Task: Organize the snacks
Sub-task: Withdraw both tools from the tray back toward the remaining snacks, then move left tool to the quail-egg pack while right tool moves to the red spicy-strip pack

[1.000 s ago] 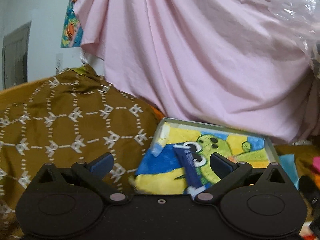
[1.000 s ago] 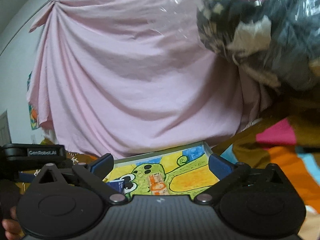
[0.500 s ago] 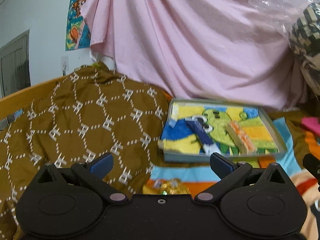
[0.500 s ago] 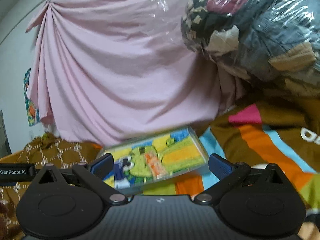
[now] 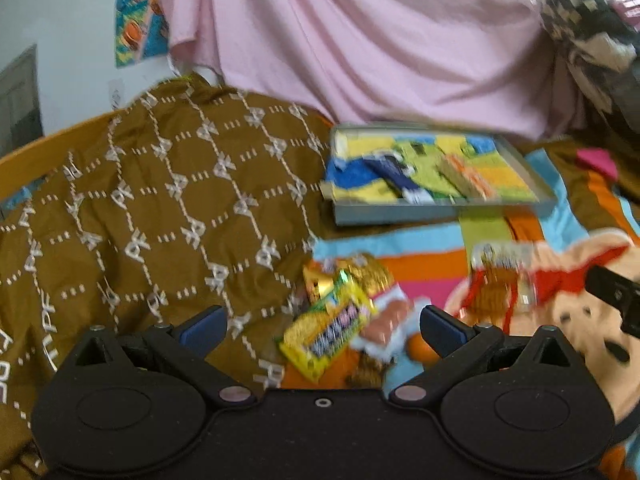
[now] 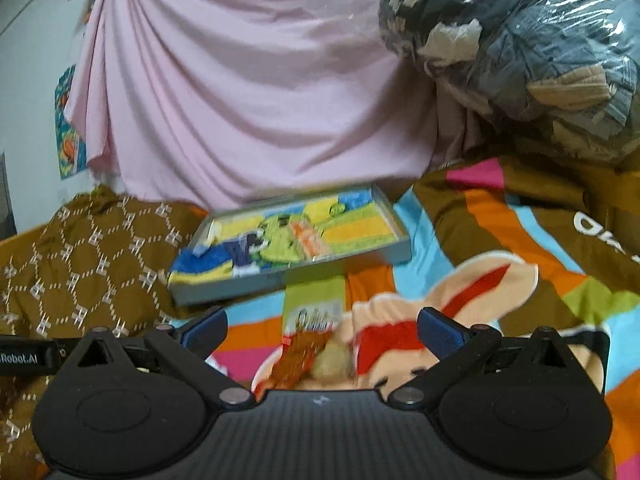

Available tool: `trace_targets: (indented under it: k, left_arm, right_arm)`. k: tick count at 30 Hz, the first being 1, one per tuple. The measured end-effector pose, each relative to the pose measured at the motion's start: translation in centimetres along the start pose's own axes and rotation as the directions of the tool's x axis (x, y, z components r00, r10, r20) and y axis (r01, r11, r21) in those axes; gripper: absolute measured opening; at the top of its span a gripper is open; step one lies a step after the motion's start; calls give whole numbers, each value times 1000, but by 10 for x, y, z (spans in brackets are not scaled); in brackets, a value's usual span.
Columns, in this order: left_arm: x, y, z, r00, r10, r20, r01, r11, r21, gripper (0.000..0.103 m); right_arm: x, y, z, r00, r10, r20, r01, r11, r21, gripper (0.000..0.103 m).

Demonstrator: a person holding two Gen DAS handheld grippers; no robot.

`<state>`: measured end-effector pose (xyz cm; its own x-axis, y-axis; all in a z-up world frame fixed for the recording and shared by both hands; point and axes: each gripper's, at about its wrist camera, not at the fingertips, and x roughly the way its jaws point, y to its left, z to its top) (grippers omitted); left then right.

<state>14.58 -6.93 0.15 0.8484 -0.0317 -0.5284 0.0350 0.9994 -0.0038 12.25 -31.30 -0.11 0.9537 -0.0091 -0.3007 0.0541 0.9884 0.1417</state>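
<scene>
Both jaws spread and empty, the left gripper (image 5: 322, 326) faces a light, crinkly, slippery yellow foil snack packet (image 5: 328, 330), best pinched across its flat middle; the right gripper (image 6: 322, 326) hangs over a red-and-clear snack bag (image 6: 310, 346).

A bed under a striped blanket (image 6: 480, 216) carries a grey tray (image 6: 296, 276) at twelve o'clock, a brown quilt (image 5: 160, 208) at nine, loose snack packets (image 5: 340, 316) at six, a red packet (image 5: 500, 284) at three.

Open blanket (image 6: 472, 240) before the tray (image 6: 396, 248) — brown bedding (image 5: 160, 208) heaped alongside.
</scene>
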Motion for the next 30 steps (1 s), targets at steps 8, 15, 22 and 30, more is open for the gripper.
trace_targets:
  k: [8, 15, 22, 30]
  left_arm:
    - [0, 10, -31, 997, -28, -71, 30, 999, 18, 102]
    - [7, 14, -47, 990, -65, -123, 72, 996, 52, 102]
    - [18, 11, -51, 985, -90, -148, 106, 989, 100, 102]
    - [37, 3, -50, 975, -134, -178, 163, 973, 162, 102]
  right_arm:
    - [8, 19, -21, 982, -1, -190, -16, 996, -90, 103]
    - [21, 20, -29, 949, 14, -316, -31, 998, -47, 103]
    - [28, 24, -33, 932, 30, -361, -55, 997, -60, 103]
    - [35, 29, -31, 923, 90, -375, -121, 991, -62, 103]
